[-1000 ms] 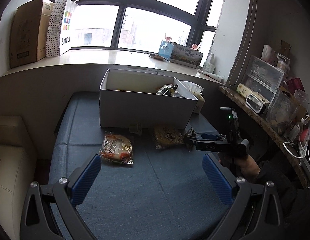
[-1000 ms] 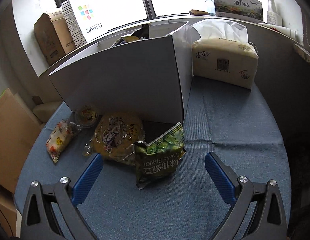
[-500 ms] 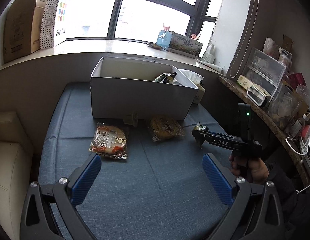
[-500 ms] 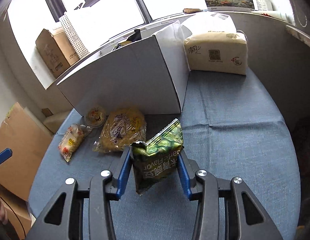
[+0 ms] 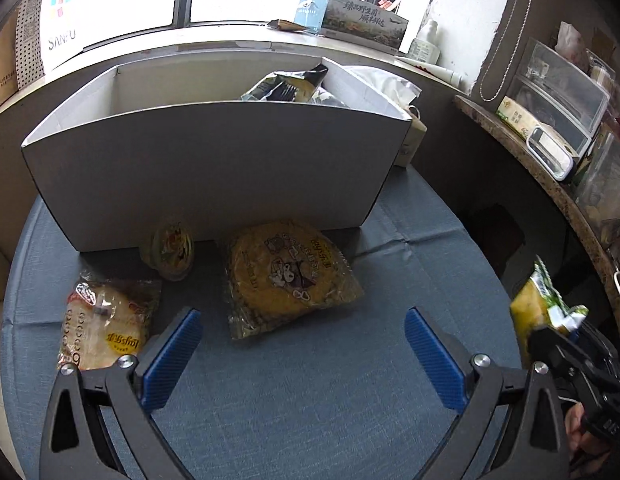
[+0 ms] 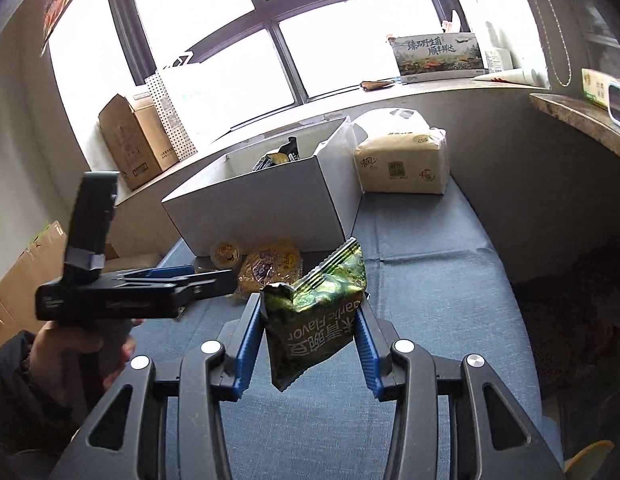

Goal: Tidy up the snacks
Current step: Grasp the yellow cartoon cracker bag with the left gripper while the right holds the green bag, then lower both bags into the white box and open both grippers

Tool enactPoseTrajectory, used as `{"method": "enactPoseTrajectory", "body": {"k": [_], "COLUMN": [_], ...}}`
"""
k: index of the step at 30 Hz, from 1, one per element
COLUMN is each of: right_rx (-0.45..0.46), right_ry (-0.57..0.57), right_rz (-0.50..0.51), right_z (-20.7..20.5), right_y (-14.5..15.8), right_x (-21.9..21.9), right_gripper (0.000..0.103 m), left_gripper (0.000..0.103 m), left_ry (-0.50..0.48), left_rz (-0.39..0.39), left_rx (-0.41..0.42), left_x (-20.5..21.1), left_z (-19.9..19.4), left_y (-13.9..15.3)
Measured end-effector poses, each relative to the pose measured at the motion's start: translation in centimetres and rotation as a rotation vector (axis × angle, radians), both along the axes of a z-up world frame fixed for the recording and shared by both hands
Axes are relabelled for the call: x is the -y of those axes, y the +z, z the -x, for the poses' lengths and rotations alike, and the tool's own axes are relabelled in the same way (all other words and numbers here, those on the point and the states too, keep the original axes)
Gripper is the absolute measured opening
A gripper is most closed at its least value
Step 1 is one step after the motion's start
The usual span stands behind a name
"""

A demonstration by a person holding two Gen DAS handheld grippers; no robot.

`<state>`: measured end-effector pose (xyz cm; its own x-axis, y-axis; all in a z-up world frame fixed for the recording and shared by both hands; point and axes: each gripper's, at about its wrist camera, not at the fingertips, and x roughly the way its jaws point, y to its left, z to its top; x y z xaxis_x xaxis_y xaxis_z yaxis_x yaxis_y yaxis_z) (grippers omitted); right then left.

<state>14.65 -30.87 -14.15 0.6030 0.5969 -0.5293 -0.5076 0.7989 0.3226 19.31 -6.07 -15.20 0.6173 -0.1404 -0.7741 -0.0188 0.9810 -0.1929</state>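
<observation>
Four loose snacks [image 5: 288, 278], one box [image 5: 214, 172]

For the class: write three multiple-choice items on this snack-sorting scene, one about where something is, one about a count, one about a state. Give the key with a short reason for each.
1. Where does the round yellow snack pack lie?
A. Inside the white box
B. On the blue cloth in front of the white box
C. On the windowsill

2. How many snack items lie on the blue cloth outside the white box in the left wrist view?
A. One
B. Three
C. Six

3. What is the state of the right gripper?
A. Shut on the green garlic-flavour bag
B. Open and empty
C. Resting on the tissue pack

Key:
1 B, it lies flat on the cloth just before the box's front wall.
2 B, the yellow pack, the small cup and the clear bread pack.
3 A, both blue pads press the green garlic-flavour bag, held above the cloth.
</observation>
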Motion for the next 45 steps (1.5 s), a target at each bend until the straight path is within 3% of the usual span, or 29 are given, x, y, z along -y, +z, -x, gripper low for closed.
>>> {"method": "enactPoseTrajectory", "body": {"k": [8, 9, 11, 13, 15, 25, 30, 34, 39, 43, 45], "right_rx": [-0.036, -0.035, -0.032, -0.028, -0.028, -0.031, -0.012, 0.009, 0.078, 0.114, 0.099], "right_ry": [-0.032, -0.03, -0.024, -0.014, -0.011, 0.027, 0.059, 0.091, 0.107, 0.12, 0.129], "right_rz": [-0.005, -0.003, 0.004, 0.008, 0.011, 0.027, 0.028, 0.012, 0.007, -0.021, -0.047], "right_z": [-0.2, 0.0, 0.1, 0.3, 0.4, 0.7, 0.8, 0.2, -2.4, -5.9, -8.5], "right_y": [-1.1, -1.2, -1.2, -1.2, -1.3, -1.4, -0.6, 0.7, 4.0, 7.0, 7.9], "right_x": [1.2, 1.2, 1.0, 0.7, 0.6, -1.2, -2.8, -4.1, -5.9, -7.8, -9.1], "right_gripper": [0.047, 0.047, 0.047, 0.047, 0.047, 0.047, 0.047, 0.047, 0.047, 0.047, 0.048], "left_gripper": [0.103, 0.102, 0.095, 0.076, 0.073, 0.073, 0.073, 0.073, 0.073, 0.073, 0.073], "left_ry": [0.098, 0.103, 0.089, 0.065, 0.046, -0.03, 0.014, 0.062, 0.081, 0.08, 0.086], "left_rz": [-0.101, -0.086, -0.123, -0.109, -0.054, 0.036, 0.022, 0.024, 0.005, 0.025, -0.014], "left_rx": [-0.12, -0.135, -0.107, -0.088, -0.092, 0.148, 0.235, 0.29, 0.345, 0.365, 0.368], "left_x": [1.2, 1.1, 1.5, 1.4, 0.6, -4.2, -7.0, -9.2, -10.8, -12.0, -12.3], "left_z": [-6.1, -6.4, -6.1, -5.4, -4.5, 6.8, 11.1, 12.2, 9.4, 4.9, 2.3], "left_y": [-3.7, -4.2, -4.0, -3.6, -3.3, 4.1, 7.0, 8.2, 11.0, 12.9, 13.5]}}
